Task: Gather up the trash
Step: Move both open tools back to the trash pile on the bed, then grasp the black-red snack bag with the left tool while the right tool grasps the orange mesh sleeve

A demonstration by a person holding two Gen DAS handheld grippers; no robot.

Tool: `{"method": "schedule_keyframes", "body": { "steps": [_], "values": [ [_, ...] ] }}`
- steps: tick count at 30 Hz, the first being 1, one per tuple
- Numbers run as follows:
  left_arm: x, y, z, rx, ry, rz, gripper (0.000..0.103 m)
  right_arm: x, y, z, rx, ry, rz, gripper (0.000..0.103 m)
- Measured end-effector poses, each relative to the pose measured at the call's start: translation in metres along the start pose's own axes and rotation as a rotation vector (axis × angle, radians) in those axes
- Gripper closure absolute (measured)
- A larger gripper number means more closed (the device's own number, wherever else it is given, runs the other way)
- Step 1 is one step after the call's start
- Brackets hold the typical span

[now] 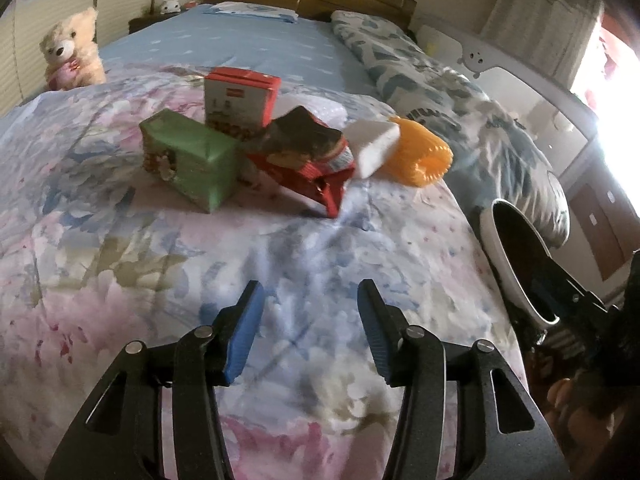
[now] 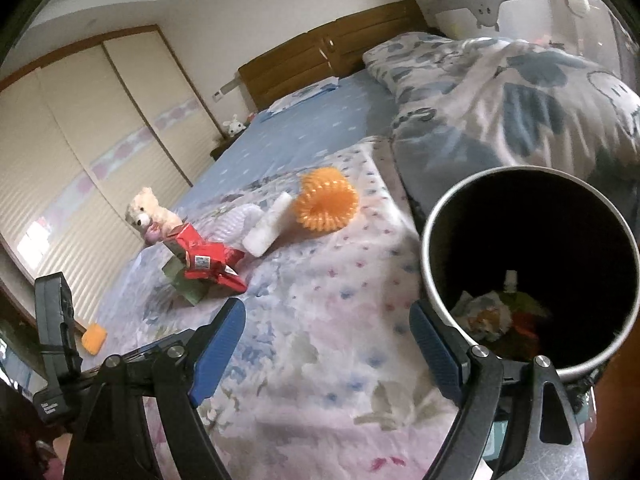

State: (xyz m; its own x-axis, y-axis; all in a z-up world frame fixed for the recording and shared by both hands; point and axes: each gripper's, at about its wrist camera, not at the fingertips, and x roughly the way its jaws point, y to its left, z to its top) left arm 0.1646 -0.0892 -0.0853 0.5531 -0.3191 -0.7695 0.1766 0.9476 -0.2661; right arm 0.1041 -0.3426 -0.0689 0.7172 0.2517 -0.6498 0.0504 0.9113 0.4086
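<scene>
You've got blown-out window glare (image 1: 616, 92) far right, mild motion blur throughout, heavy fisheye bending at edges, bin interior (image 2: 532, 248) near-black.

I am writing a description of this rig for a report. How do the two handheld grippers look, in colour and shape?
Both look alike. The left gripper has black, matte, triangular linkage arms with cut-out openings and round silver pivot pins, ending in two fingers faced with ribbed blue pads. The right gripper shows the same black frame, silver pins and blue pads. No cables or sleeves are visible.
</scene>
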Motion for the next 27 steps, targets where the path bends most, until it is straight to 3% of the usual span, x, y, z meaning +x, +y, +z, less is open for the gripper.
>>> {"method": "schedule_keyframes", "body": {
  "steps": [16,27],
  "values": [
    [0.025,-0.010,0.036,-0.005,-0.004,0.005,0.046,0.053,0.011,0.043,-0.038,-0.016,0.017,0.017],
    [0.054,-0.007,0.062,-0.059,0.005,0.016,0.042,0.107,0.008,0.073,-0.030,0.027,-0.021,0.020]
  ]
}}
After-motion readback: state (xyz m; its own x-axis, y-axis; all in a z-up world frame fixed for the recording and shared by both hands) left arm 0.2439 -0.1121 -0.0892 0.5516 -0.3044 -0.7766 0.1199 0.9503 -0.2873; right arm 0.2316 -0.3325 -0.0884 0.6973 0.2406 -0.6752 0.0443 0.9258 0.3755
